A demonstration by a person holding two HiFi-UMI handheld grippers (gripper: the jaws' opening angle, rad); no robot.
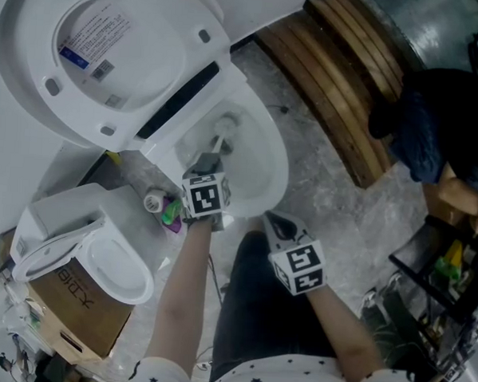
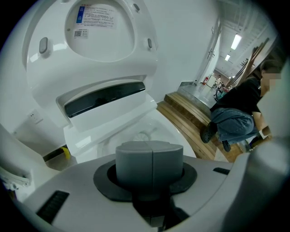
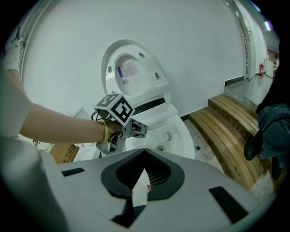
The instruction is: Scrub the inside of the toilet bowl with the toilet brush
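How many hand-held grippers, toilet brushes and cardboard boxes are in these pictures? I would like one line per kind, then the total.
Hand-held grippers: 2 (left hand-held gripper, right hand-held gripper)
Toilet brush: 1
Cardboard box: 1
Total: 4

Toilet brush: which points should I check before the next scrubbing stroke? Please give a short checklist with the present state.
1. Lid raised, bowl open: ok.
2. Toilet brush head inside the bowl: ok.
3. Left gripper shut on the brush handle: ok.
4. Right gripper away from the bowl: ok, shut and empty.
5. Bristles pressing on the bowl wall: cannot tell.
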